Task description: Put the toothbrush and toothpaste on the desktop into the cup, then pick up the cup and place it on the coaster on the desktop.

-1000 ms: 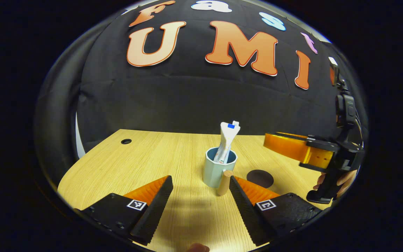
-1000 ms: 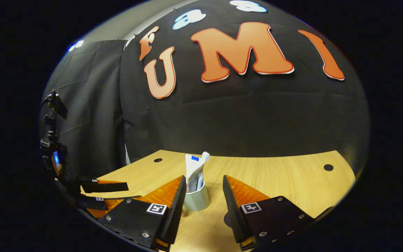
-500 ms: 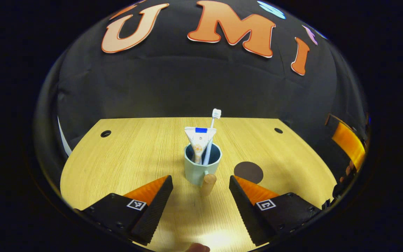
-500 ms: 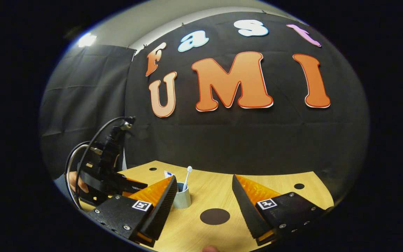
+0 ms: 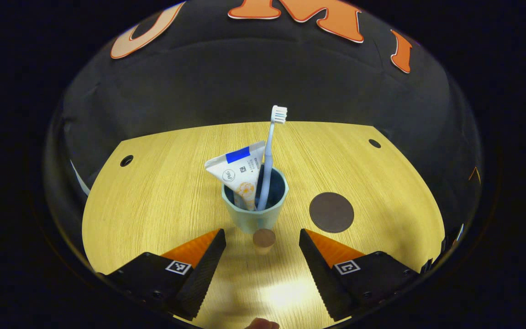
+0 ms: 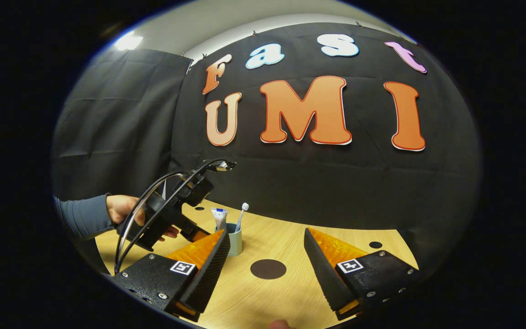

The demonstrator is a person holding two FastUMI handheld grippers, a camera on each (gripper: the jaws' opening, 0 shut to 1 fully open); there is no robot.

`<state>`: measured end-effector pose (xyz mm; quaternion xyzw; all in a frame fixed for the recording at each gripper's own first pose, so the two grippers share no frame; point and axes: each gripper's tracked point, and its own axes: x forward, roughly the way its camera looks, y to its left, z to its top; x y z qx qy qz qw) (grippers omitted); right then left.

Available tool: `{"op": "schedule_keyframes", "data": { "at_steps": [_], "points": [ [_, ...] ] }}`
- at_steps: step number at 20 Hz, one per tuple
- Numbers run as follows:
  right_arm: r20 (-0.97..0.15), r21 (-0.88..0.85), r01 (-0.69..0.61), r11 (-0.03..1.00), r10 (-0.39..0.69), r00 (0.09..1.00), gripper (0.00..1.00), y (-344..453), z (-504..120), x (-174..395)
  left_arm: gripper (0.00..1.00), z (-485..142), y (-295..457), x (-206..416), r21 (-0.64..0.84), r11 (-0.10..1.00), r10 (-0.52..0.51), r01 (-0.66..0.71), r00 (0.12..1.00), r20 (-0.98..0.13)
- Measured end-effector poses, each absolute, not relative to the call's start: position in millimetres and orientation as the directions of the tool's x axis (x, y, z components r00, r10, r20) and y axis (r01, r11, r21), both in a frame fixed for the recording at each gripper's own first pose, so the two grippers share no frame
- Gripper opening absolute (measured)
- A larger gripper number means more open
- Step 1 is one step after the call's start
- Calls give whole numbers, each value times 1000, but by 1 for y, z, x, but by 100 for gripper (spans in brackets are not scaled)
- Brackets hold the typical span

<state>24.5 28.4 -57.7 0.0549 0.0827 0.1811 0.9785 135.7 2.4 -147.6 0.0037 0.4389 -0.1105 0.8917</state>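
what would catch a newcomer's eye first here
Probably the pale blue cup mid-desk, with a toothbrush and a toothpaste tube sticking up out of it. Next, the dark round coaster lying bare beside it, and the open left tongs flanking the cup's wooden handle.

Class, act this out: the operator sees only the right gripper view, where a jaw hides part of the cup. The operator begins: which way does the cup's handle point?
Observer: The handle points straight at the left gripper, centred between its jaws.
Operator: Are those jaws on it?
Observer: No, they stand wide open, clear of the handle on both sides.
Operator: How do the things sit inside?
Observer: In the cup, the toothbrush stands on the side towards the coaster, and the toothpaste leans the other way.
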Motion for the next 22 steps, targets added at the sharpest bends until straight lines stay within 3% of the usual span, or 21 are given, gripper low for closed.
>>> {"op": "schedule_keyframes", "data": {
  "at_steps": [9,12,16,18,19,22],
  "points": [
    [-185,165,-359,919,386,904,97,26,-86,16,95,-183,6,152,-76,982,-147,172,451,-880],
    [-200,198,-353,914,390,899,97,26,-94,18,82,-187,1,153,-59,984,-130,167,452,-883],
    [-205,214,-346,914,388,899,97,24,-98,20,46,-192,6,159,-39,988,-102,146,459,-883],
    [-197,222,-341,913,385,902,97,23,-97,20,37,-193,10,165,-32,992,-87,124,461,-883],
    [-192,223,-340,914,383,903,97,23,-96,20,27,-195,8,169,-35,991,-90,127,457,-885],
    [-187,220,-333,917,375,908,97,21,-96,18,25,-197,8,179,-41,993,-90,113,472,-877]
  ]
}}
